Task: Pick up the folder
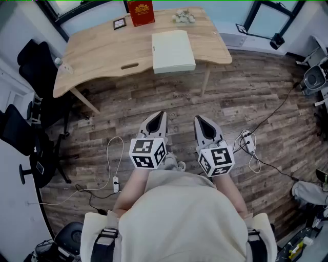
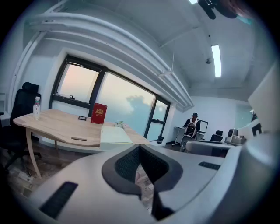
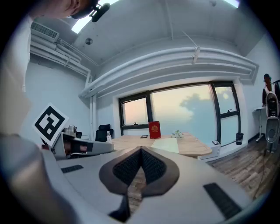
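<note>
1. Chair (image 1: 29,60) and bottle (image 1: 58,62): both sit at the far left end of the table (image 1: 102,48), clear of my line of approach. No bearing on the task.
2. Red box (image 1: 141,13): stands upright at the back edge of the table, well behind the folder. It should not obstruct a pick from the front.
3. Left gripper (image 1: 160,114): I hold it low in front of my body, over the wooden floor (image 1: 230,102), aimed toward the table. My fingers (image 2: 127,164) are pressed together tip to tip with nothing between them. In my judgement they are closed because nothing is yet within reach to grasp.
4. Folder (image 1: 173,51): pale and closed, it lies flat on the table with its near side reaching the front edge. It is well apart from both grippers and untouched. That front side looks like the likeliest place to get a jaw underneath.
5. Right gripper (image 1: 198,118): held beside the left one at a similar height and pointing the same way. Its fingers (image 3: 153,166) are likewise fully together and empty.
6. Cables (image 1: 249,146): loose on the floor to my right. I judge them a trip hazard as I step forward.
7. Status: the pick has not begun. I must close the distance and open the jaws first.
</note>
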`<state>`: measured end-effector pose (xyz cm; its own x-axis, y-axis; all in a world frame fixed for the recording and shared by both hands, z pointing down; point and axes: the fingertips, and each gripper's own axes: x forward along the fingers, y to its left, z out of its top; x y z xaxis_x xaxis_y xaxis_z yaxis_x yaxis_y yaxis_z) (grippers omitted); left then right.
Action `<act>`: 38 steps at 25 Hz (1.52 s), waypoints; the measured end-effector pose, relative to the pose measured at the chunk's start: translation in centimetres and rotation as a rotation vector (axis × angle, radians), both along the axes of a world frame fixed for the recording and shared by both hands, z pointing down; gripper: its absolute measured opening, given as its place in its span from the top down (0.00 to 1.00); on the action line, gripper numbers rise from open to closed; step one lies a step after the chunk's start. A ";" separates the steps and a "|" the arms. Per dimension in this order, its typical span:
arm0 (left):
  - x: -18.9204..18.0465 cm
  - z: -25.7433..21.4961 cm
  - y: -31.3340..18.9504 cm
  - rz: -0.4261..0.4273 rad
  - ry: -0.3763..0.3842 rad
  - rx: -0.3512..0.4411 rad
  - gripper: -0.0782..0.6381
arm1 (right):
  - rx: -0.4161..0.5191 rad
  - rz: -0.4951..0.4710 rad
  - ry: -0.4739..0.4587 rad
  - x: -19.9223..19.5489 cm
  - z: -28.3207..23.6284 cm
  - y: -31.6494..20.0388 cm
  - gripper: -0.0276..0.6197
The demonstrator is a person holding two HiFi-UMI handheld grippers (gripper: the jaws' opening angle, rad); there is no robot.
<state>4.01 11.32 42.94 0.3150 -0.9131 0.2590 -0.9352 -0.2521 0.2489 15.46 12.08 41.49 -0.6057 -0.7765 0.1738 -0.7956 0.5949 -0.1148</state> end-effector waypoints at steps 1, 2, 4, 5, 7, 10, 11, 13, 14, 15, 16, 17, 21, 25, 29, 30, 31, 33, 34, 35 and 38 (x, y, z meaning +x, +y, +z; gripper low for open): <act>0.1 0.1 0.2 -0.001 0.002 0.000 0.86 | 0.002 0.002 0.001 0.1 0.0 0.2 0.93; 0.1 0.1 0.3 -0.002 0.004 0.000 0.86 | 0.003 0.004 0.001 0.3 0.1 0.3 0.93; 0.3 0.2 0.6 -0.002 0.004 0.000 0.86 | 0.005 0.005 0.005 0.6 0.2 0.6 0.93; 0.4 0.2 0.7 -0.001 0.003 0.001 0.86 | 0.006 0.006 0.007 0.8 0.2 0.7 0.93; 0.7 0.1 0.7 0.001 0.002 0.003 0.86 | 0.010 0.006 0.010 1.1 0.1 0.8 0.93; 1.2 -0.1 0.8 -0.002 0.011 0.005 0.86 | 0.014 0.003 0.016 1.5 0.0 0.9 0.93; 1.3 -0.1 0.9 -0.003 0.014 0.005 0.86 | 0.015 0.003 0.020 1.6 0.0 0.9 0.93; 1.4 -0.2 1.1 -0.007 0.012 0.006 0.86 | 0.019 0.004 0.022 1.8 0.0 1.0 0.93; 1.3 -0.2 1.2 -0.010 0.008 0.007 0.86 | 0.021 0.004 0.019 1.8 -0.1 1.0 0.93; 1.3 -0.2 1.2 -0.015 0.003 0.007 0.86 | 0.023 0.002 0.012 1.8 -0.2 1.1 0.93; 1.3 -0.2 1.3 -0.020 -0.001 0.008 0.86 | 0.025 -0.003 0.004 1.9 -0.3 1.1 0.93; 1.2 -0.2 1.4 -0.024 -0.004 0.009 0.86 | 0.026 -0.007 -0.004 1.9 -0.3 1.1 0.93; 1.0 0.2 1.8 -0.030 -0.008 0.000 0.86 | 0.032 -0.013 -0.012 1.8 -0.3 1.0 0.93; 0.2 0.7 1.8 -0.052 0.003 -0.018 0.86 | 0.026 -0.023 -0.010 1.5 -0.3 0.8 0.93; -0.5 0.5 1.5 -0.081 0.028 -0.023 0.86 | 0.018 -0.042 0.014 1.2 0.1 0.5 0.93; -0.6 0.5 1.4 -0.087 0.032 -0.024 0.86 | 0.016 -0.047 0.019 1.1 0.2 0.4 0.93; -0.7 0.5 1.2 -0.090 0.036 -0.024 0.86 | 0.014 -0.052 0.023 1.0 0.3 0.2 0.93; -0.9 0.5 0.9 -0.096 0.040 -0.023 0.86 | 0.012 -0.064 0.026 0.7 0.5 -0.2 0.93; -1.1 0.5 0.6 -0.098 0.040 -0.022 0.86 | 0.012 -0.069 0.028 0.5 0.5 -0.5 0.93; -1.3 0.5 0.3 -0.101 0.039 -0.021 0.86 | 0.013 -0.072 0.029 0.3 0.6 -0.9 0.93; -1.8 0.7 -0.5 -0.102 0.038 -0.026 0.86 | 0.013 -0.082 0.034 -0.4 0.9 -1.7 0.93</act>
